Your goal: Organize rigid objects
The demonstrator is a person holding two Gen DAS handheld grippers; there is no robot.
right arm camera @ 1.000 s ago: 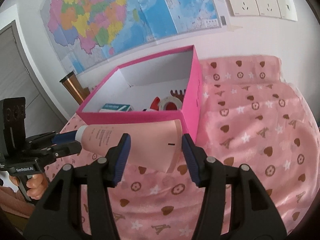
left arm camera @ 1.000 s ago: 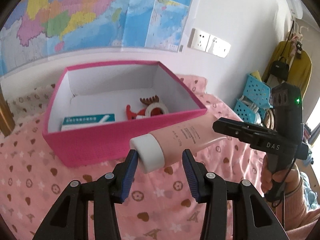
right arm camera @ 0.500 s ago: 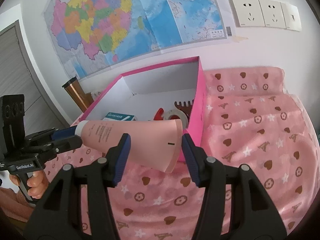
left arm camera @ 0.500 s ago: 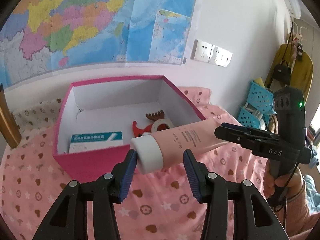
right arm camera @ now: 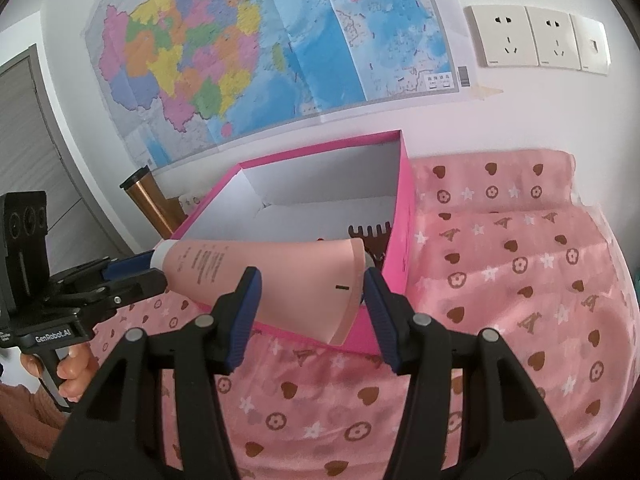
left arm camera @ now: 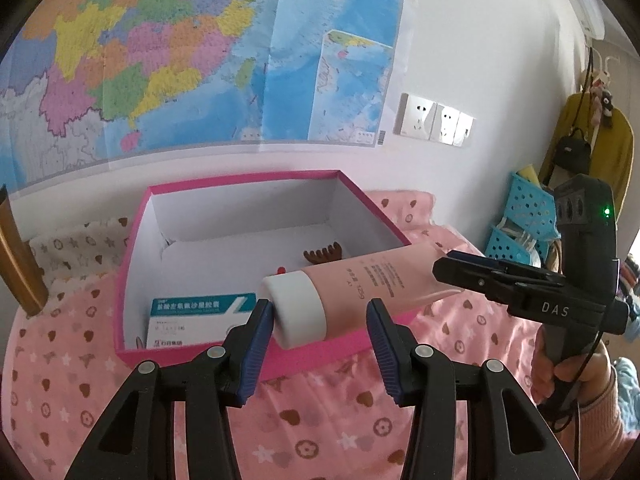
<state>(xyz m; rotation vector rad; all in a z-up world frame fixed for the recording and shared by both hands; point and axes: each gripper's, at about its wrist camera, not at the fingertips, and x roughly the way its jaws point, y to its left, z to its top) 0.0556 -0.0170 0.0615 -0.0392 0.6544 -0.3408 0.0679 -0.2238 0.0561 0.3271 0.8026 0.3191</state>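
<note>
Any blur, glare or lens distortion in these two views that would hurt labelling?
Left wrist view: sharp, soft even daylight, strong fisheye bending of the wall map, print on the pink tube partly legible. Right wrist view: equally sharp, dark vignette corners, no glare on the pink box, shadows faint.

The open box (left arm camera: 256, 344) sat on the bed (left arm camera: 340, 432) near its back edge, against the wall, with a map (left arm camera: 180, 60) above it and sockets (left arm camera: 434, 120) to the map's right. In the box, a carton (left arm camera: 196, 320) lay toward the front left and a comb (left arm camera: 322, 254) toward the back right. The tube (left arm camera: 360, 284) hung crosswise over the box's front wall, its cap end at the left gripper (left arm camera: 320, 320) and its flat end between the right gripper (right arm camera: 312, 300) fingers.
</note>
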